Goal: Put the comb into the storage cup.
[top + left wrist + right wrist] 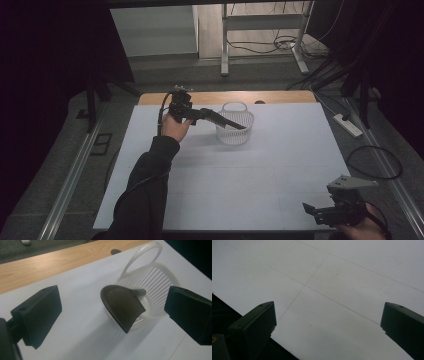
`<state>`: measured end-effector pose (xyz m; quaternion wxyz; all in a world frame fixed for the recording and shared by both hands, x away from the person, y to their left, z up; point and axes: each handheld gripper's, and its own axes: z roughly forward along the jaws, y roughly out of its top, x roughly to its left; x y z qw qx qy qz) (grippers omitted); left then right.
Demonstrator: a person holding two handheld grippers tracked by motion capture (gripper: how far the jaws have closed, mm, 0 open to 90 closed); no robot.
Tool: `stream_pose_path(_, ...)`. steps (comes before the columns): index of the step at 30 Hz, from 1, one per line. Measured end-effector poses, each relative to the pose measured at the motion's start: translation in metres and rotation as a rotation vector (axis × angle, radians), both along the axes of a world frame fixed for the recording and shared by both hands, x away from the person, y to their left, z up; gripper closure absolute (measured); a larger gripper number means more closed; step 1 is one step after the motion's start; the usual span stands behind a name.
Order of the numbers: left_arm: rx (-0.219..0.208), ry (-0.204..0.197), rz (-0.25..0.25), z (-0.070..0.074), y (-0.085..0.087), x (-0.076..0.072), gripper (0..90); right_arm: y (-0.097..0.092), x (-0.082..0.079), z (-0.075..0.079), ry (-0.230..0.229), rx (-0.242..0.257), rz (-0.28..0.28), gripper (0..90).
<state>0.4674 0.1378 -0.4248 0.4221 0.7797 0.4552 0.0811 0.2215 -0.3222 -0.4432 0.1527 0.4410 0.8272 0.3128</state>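
We're looking down on the white table, and at about twelve o'clock on it stands the white basket, ribbed and round, its loop handle up at the far rim. A dark ribbed scoop is propped on the basket's near rim, bowl outside, stem poking inward. Our left gripper reaches over the basket from ten o'clock, jaws spread wide, nothing pinched; in the left gripper view the scoop sits free between the two black pads, touching neither. Our right gripper waits down at five o'clock near the table's edge, jaws likewise spread over bare table. The step in hand looks like leaving the scoop at the basket, so we'd back the left gripper off straight along its own line, keeping both pads clear of the scoop's edges, because it is balanced on that rim and a nudge could tip it out. Hard to make out: how deep the stem reaches inside, and what, if anything, lies on the basket's floor.
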Motion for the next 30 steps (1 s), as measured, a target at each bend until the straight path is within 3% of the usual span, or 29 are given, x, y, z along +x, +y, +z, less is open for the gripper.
stream_pose_path(13, 0.055, -0.043, -0.031, 0.001, 0.001, -0.012, 0.0, 0.000, 0.000, 0.000, 0.001, 0.004, -0.001, 0.0)
stream_pose_path(21, 0.067, -0.081, -0.038, 0.000, 0.004, -0.021, 0.0, 0.000, 0.000, 0.000, -0.002, 0.001, -0.002, 0.0)
stream_pose_path(30, 0.039, -0.097, -0.060, -0.003, 0.009, -0.027, 0.0, 0.000, 0.000, 0.000, -0.003, -0.001, -0.003, 0.0)
